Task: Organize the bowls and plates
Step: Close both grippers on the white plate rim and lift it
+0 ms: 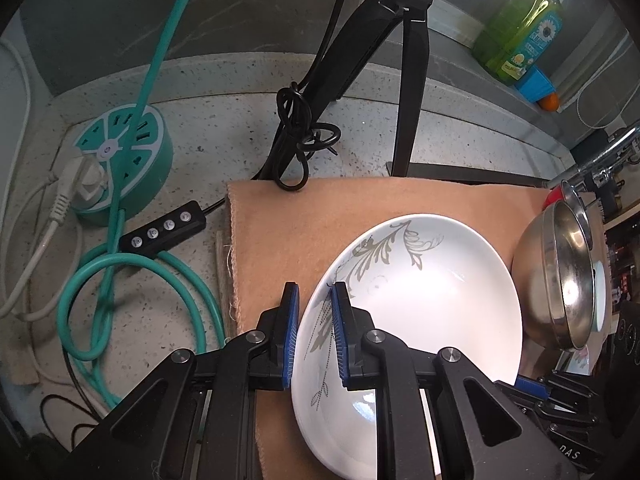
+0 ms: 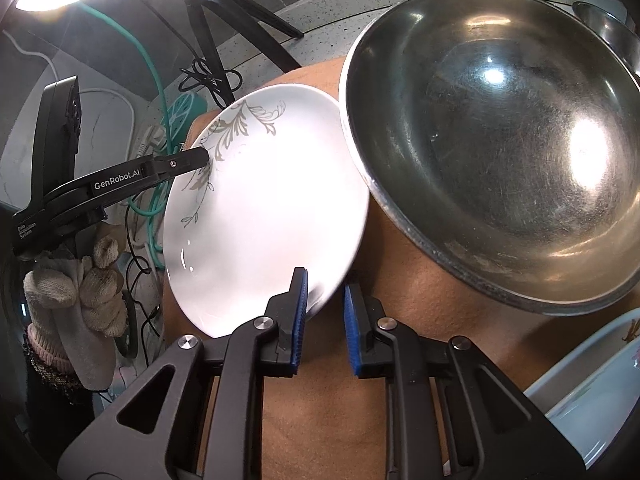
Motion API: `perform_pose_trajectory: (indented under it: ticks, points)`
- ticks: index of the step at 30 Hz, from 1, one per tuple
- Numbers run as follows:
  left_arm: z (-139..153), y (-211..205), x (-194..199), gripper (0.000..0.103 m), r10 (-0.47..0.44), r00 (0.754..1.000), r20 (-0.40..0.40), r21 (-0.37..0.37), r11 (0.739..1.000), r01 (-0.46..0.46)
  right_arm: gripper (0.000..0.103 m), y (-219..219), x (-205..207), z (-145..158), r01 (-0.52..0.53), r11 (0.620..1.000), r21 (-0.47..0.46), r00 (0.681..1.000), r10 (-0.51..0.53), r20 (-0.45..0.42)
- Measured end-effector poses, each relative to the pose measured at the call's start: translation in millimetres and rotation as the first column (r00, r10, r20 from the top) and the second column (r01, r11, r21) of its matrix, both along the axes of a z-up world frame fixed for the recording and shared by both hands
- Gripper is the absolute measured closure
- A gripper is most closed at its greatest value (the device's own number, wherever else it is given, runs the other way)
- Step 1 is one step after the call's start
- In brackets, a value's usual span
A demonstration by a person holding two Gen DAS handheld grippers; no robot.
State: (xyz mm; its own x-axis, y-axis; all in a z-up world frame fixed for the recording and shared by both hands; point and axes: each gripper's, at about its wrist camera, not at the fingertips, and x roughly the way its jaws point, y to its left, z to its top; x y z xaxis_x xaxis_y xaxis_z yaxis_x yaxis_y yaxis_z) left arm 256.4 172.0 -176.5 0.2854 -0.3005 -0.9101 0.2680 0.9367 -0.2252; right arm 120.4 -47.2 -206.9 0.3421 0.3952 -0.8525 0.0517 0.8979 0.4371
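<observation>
Speckled grey stone worktop (image 1: 224, 128) carries a tan felt mat (image 1: 280, 232). On it lies a white ceramic plate with grey leaf print (image 1: 432, 304), just beside a large stainless-steel bowl (image 2: 500, 140). Left tongs (image 1: 314, 336) straddle the plate's rim, clenched on it. Right tongs (image 2: 325, 320) stand released at the plate's near edge.

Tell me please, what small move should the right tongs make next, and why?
Probably close on the white plate's near rim. The right tongs stand open with that rim between the pads, while the left tongs straddle the opposite rim, so closing would likely steady it.
</observation>
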Motion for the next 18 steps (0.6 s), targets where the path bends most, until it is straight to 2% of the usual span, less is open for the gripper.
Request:
perform_pose_trajectory:
  ticks: [9,18]
  points:
    - [2,1,-18,0.088,0.022,1.0,0.001,0.011,1.0,-0.022,0.086,6,0,-1,-0.04,0.999,-0.025,0.999,0.04,-0.006]
    - [2,19,-63,0.088,0.096,0.995,-0.008,-0.005,0.995,-0.096,0.087,14,-7,-2,-0.099,0.995,-0.022,0.995,0.099,-0.02]
